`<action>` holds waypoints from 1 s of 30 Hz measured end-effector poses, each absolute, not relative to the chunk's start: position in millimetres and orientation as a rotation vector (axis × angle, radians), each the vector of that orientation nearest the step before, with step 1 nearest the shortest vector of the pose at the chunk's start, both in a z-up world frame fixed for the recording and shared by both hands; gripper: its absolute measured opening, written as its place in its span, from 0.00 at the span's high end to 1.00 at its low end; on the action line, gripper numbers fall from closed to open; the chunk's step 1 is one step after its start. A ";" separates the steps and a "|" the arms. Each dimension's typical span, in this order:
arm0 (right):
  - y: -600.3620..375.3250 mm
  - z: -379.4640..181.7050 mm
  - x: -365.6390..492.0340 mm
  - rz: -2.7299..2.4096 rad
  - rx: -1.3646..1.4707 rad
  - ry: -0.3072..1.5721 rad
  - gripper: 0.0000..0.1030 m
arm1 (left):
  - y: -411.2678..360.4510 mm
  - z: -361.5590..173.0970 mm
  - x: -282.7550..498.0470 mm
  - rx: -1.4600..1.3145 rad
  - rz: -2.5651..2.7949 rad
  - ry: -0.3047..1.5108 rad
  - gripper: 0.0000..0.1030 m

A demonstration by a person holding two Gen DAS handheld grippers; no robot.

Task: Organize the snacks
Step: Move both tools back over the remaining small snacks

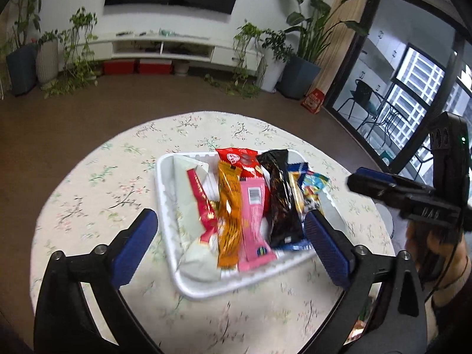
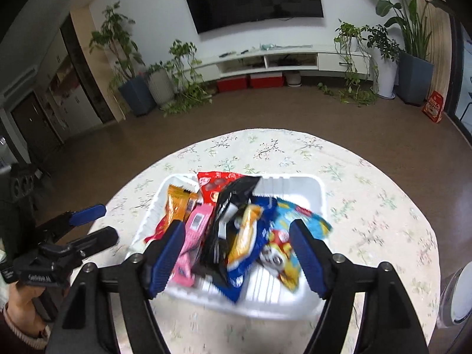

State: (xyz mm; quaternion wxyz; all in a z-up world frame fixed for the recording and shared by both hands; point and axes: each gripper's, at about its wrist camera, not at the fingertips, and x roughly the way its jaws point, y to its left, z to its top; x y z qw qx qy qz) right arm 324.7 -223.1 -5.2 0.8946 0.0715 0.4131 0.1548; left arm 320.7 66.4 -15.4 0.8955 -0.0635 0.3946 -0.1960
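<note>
Your white tray (image 1: 168, 206) sits on the worktop (image 1: 103, 183), packed with snacks lying side by side: a pale green packet (image 1: 188, 206), red stick (image 1: 203, 203), orange bar (image 1: 228, 215), pink bar (image 1: 253, 224) (barcode up), black packet (image 1: 283, 197) and blue packets (image 2: 265, 230).

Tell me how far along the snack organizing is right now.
It looks nearly finished. Every snack in view, including the orange wrapped bar, pink wrapped bar and long black packet, lies inside the white plastic tray on the round floral tablecloth. Nothing is in hand: the left gripper and right gripper are both open and empty. No loose snacks show on the cloth; perhaps only straightening remains.
</note>
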 end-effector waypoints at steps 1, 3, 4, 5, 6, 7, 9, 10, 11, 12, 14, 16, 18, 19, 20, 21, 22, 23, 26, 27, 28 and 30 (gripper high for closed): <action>-231.9 -3.2 312.4 0.326 0.166 0.847 0.26 | 69.6 -13.8 310.8 -0.123 -0.409 0.808 0.01; -246.0 -2.3 292.9 0.329 0.206 0.843 0.25 | 76.3 -10.2 292.0 -0.127 -0.405 0.796 0.01; -253.8 -2.9 282.5 0.333 0.233 0.841 0.25 | 81.2 -9.3 280.2 -0.139 -0.408 0.789 0.01; -259.8 -3.7 273.2 0.335 0.254 0.839 0.23 | 85.9 -8.7 267.5 -0.154 -0.413 0.778 0.01; -267.1 -5.7 260.1 0.339 0.276 0.836 0.22 | 88.7 -8.3 258.9 -0.164 -0.417 0.772 0.01; -273.3 -8.1 249.1 0.340 0.292 0.835 0.22 | 92.3 -8.9 245.8 -0.173 -0.419 0.765 0.01; -282.7 -14.8 225.0 0.339 0.325 0.842 0.22 | 98.2 -10.5 219.1 -0.177 -0.414 0.741 0.01; -286.1 -17.0 217.1 0.342 0.339 0.844 0.22 | 99.8 -11.8 207.9 -0.176 -0.410 0.734 0.01; -290.9 -20.8 203.4 0.343 0.358 0.847 0.22 | 102.0 -14.5 193.9 -0.180 -0.407 0.738 0.01; -292.7 -22.8 195.1 0.342 0.366 0.849 0.22 | 104.6 -17.8 182.6 -0.194 -0.405 0.753 0.01; -297.5 -30.9 170.1 0.334 0.380 0.848 0.22 | 106.0 -26.9 161.6 -0.207 -0.402 0.826 0.01; -296.1 -38.5 150.4 0.327 0.363 0.864 0.22 | 102.2 -35.1 142.8 -0.179 -0.389 0.863 0.01; -292.0 -45.8 131.2 0.329 0.320 0.880 0.22 | 99.5 -41.1 118.8 -0.181 -0.385 0.856 0.01; -289.4 -50.4 123.4 0.324 0.302 0.888 0.23 | 97.7 -44.6 110.7 -0.197 -0.387 0.864 0.01; -286.5 -55.2 116.2 0.318 0.287 0.905 0.24 | 93.9 -48.5 100.9 -0.212 -0.383 0.872 0.01; -285.4 -58.9 111.5 0.311 0.282 0.919 0.26 | 90.4 -51.4 94.8 -0.211 -0.383 0.879 0.01; -284.8 -62.2 106.6 0.300 0.287 0.932 0.26 | 81.4 -56.2 86.4 -0.193 -0.384 0.894 0.01; -285.2 -63.4 102.7 0.293 0.296 0.934 0.27 | 75.5 -59.1 82.2 -0.175 -0.379 0.907 0.01; -283.7 -62.3 92.5 0.285 0.289 0.923 0.27 | 51.3 -67.6 71.9 -0.111 -0.378 0.941 0.01; -280.1 -60.2 89.4 0.292 0.268 0.917 0.28 | 42.1 -70.0 68.9 -0.083 -0.388 0.945 0.01; -275.3 -57.8 87.6 0.302 0.240 0.911 0.28 | 34.5 -71.4 67.5 -0.055 -0.394 0.949 0.01; -266.3 -54.6 86.3 0.330 0.186 0.902 0.29 | 22.0 -73.1 72.0 -0.016 -0.416 0.971 0.01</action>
